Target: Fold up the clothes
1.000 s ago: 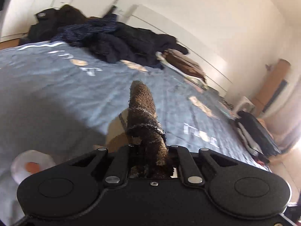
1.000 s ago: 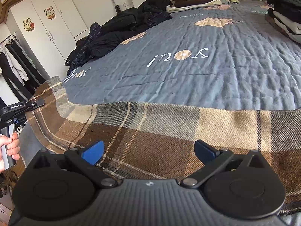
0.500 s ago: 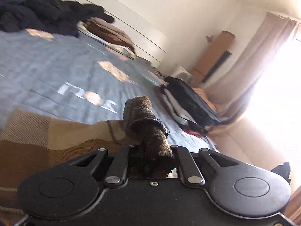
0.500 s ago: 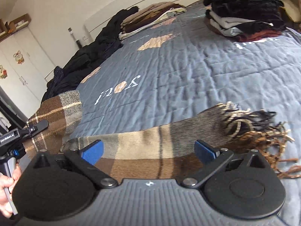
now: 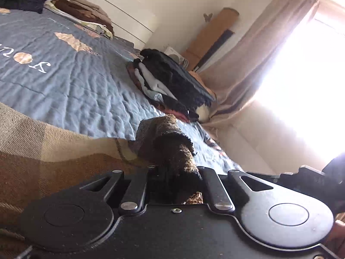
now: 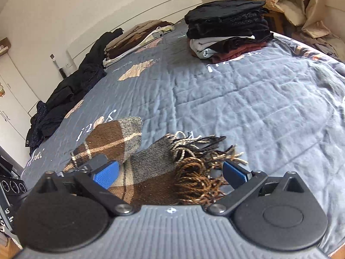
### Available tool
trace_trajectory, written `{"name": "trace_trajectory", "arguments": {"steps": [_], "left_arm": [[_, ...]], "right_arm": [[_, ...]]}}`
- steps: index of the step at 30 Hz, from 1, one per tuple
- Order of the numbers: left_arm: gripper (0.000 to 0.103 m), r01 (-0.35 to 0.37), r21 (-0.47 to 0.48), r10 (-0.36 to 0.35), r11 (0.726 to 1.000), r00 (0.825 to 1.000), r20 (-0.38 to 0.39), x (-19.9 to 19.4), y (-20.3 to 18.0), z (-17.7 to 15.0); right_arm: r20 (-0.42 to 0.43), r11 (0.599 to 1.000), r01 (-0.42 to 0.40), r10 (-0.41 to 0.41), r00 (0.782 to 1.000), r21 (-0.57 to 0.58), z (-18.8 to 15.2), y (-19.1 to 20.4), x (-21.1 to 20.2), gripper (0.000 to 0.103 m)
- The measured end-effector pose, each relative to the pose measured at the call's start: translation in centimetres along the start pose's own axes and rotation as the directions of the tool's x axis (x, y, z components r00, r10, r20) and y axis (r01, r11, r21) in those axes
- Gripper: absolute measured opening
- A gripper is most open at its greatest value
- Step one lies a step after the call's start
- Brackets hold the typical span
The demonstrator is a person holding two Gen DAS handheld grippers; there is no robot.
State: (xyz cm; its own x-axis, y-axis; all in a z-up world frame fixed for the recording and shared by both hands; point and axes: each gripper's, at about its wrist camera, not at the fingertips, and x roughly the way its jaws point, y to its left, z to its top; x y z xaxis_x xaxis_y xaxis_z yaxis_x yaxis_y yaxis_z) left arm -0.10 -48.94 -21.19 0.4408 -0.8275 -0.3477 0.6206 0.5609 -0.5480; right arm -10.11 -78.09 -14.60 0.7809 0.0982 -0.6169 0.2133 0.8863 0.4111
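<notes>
Blue quilted bedding [image 6: 237,99] covers the bed that carries all items. Folded stacks sit at two places: a dark stack [image 6: 226,26] toward the far right corner and a brown stack [image 6: 133,36] at the far edge. An unfolded dark heap [image 6: 71,90] lines the left edge. The plaid scarf [image 6: 148,166] lies at the near edge, one end doubled back toward its fringe [image 6: 198,157]. The left gripper [image 5: 172,172] is clamped on a bunched scarf end. The right gripper [image 6: 170,170] hovers over the fringe, jaws spread, holding nothing. Judgement: scarf partly folded, heap remaining
</notes>
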Motion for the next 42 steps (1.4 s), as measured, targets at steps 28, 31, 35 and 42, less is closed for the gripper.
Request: {"name": "trace_trajectory", "arguments": {"steps": [28,31,35,42], "left_arm": [[0.097,-0.343,0.267,0.369,0.901,0.928,-0.054,-5.9,5.4,3.9],[0.097,-0.359,0.2,0.382,0.912,0.919,-0.094,-6.7,7.8,3.2],[0.096,-0.394,0.261,0.444,0.881,0.881,-0.167,-7.6,9.3,1.8],[0.097,-0.379,0.294,0.433,0.877,0.89,-0.143,-10.4,8.7,2.8]], "right_arm": [[-0.244,0.969,-0.178,0.134,0.961,-0.17,-2.9,9.7,9.5,0.102],[-0.296,0.955,-0.125,0.042,0.954,-0.269,-4.7,9.2,10.9,0.102],[-0.262,0.945,-0.086,0.0,0.965,-0.315,-4.9,6.3,10.2,0.1],[-0.202,0.967,0.0,-0.053,0.978,-0.255,-3.4,4.9,7.9,0.1]]}}
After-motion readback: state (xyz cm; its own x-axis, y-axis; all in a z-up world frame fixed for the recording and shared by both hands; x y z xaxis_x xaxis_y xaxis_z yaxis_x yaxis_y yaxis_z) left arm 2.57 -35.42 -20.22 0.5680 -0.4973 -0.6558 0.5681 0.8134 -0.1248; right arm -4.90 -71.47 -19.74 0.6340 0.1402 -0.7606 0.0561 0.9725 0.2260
